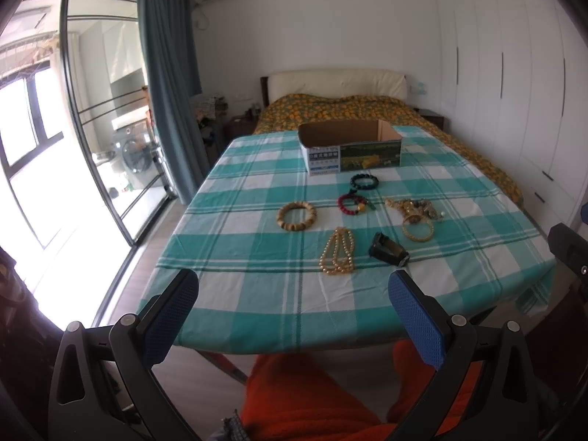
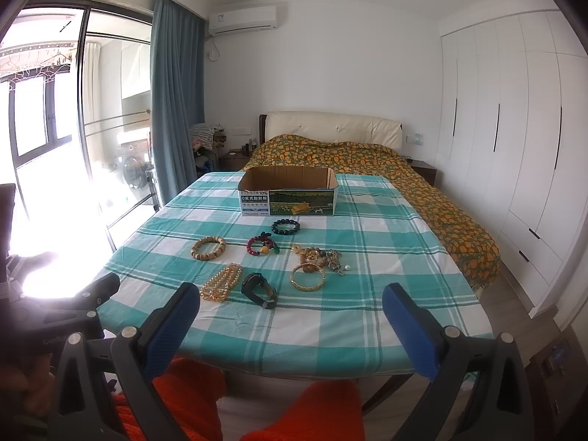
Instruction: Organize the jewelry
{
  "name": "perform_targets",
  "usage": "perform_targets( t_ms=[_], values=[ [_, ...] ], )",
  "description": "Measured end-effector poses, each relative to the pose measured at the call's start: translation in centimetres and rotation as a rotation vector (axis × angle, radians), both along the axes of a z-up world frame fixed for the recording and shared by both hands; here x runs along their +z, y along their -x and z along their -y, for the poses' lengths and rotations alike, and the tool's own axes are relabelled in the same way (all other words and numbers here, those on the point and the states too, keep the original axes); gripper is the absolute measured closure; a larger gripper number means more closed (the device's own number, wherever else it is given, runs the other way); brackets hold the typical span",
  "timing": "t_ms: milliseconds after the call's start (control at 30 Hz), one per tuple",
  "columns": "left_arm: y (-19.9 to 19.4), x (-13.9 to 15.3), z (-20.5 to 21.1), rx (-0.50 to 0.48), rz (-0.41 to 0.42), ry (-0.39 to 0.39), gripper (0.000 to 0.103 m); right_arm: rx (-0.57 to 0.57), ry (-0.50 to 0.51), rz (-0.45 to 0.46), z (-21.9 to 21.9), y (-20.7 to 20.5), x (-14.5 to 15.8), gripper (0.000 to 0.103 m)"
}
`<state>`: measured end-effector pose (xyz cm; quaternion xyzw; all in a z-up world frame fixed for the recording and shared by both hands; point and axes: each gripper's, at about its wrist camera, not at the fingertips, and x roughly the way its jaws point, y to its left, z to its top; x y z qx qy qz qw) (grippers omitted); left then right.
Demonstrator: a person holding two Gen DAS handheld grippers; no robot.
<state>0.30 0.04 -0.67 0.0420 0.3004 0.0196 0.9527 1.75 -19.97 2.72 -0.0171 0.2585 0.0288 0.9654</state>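
An open cardboard box (image 1: 352, 154) (image 2: 288, 193) stands at the far side of a table under a teal checked cloth (image 1: 257, 294) (image 2: 386, 294). In front of it lie a dark bead bracelet (image 1: 364, 181) (image 2: 285, 226), a red bead bracelet (image 1: 352, 204) (image 2: 261, 245), a wooden bead bracelet (image 1: 296, 214) (image 2: 208, 247), a gold bead necklace (image 1: 338, 251) (image 2: 220, 282), a black watch (image 1: 387, 250) (image 2: 258, 288), a gold bangle (image 1: 418, 228) (image 2: 307, 276) and a heap of small trinkets (image 1: 415, 207) (image 2: 323, 255). My left gripper (image 1: 294, 290) and right gripper (image 2: 290, 303) hover open near the table's front edge, holding nothing.
A bed with an orange patterned cover (image 1: 349, 106) (image 2: 422, 183) lies behind the table. White wardrobes (image 2: 514, 128) line the right wall, and a curtain (image 1: 165, 73) and glass sliding door are to the left. A person's orange-clad legs (image 1: 312, 397) (image 2: 312, 415) are below the table edge.
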Motion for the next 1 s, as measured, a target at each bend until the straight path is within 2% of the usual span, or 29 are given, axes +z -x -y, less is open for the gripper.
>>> perform_targets(
  t_ms=[533,667,833,1000],
  values=[
    [-0.2,-0.1,0.8,-0.016,-0.006,-0.019,0.0,-0.009,0.005,-0.001,0.3,-0.1,0.1,0.002],
    [-0.5,-0.1,-0.2,0.0,-0.013,0.011,0.0,-0.007,-0.007,0.0,0.7,-0.2,0.1,0.002],
    [-1.7,-0.5,-2.2,0.017,-0.034,0.093,0.0,-0.007,-0.029,0.004,1.4,-0.8,0.3,0.002],
    [-3.4,-1.1,-2.8,0.033,-0.046,0.089,0.0,-0.025,-0.046,0.027,2.7,-1.6,0.6,0.002]
  ],
)
